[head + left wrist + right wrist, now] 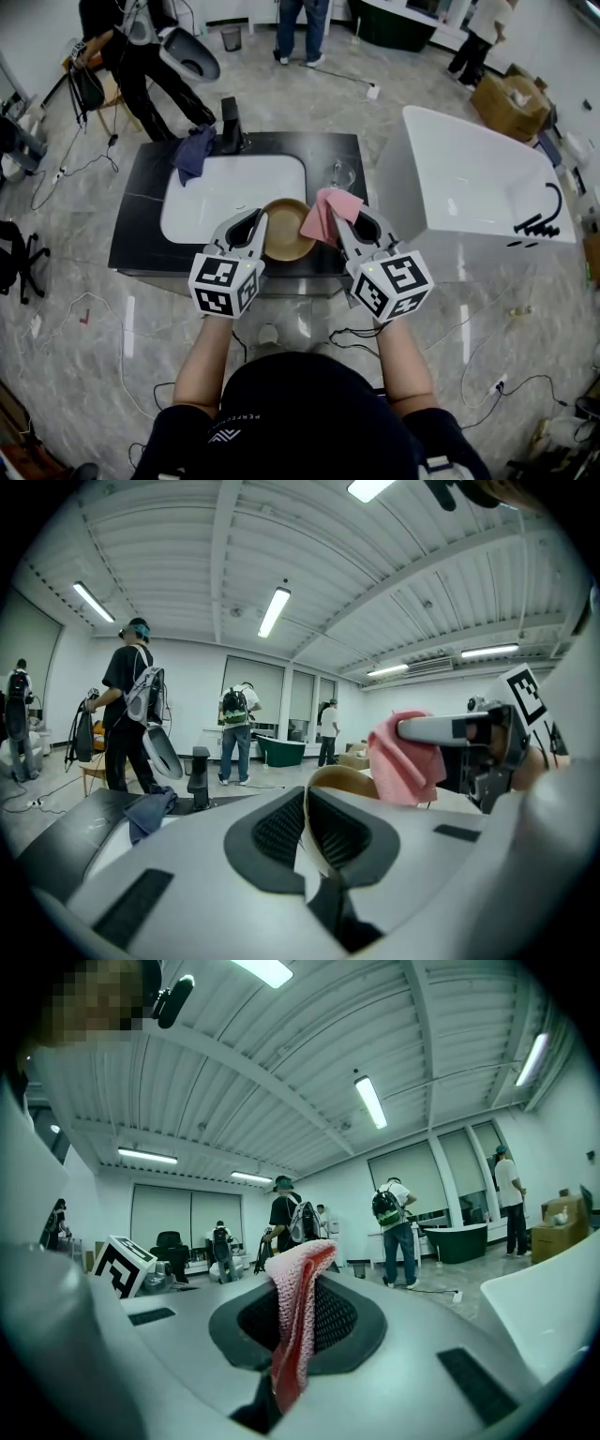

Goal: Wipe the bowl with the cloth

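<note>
A brown wooden bowl (286,228) is held above the counter's front edge, and my left gripper (255,226) is shut on its left rim. In the left gripper view the bowl's rim (323,803) stands pinched between the jaws. A pink cloth (326,213) hangs over the bowl's right side, with my right gripper (349,224) shut on it. The right gripper view shows the cloth (298,1321) clamped upright between the jaws. The pink cloth (403,758) and the right gripper (450,731) show at the right of the left gripper view.
Below lies a black counter (141,211) with a white sink basin (220,192), a black faucet (230,124), a dark blue rag (193,152) and a glass (343,174). A white bathtub (473,183) stands to the right. Several people stand at the back.
</note>
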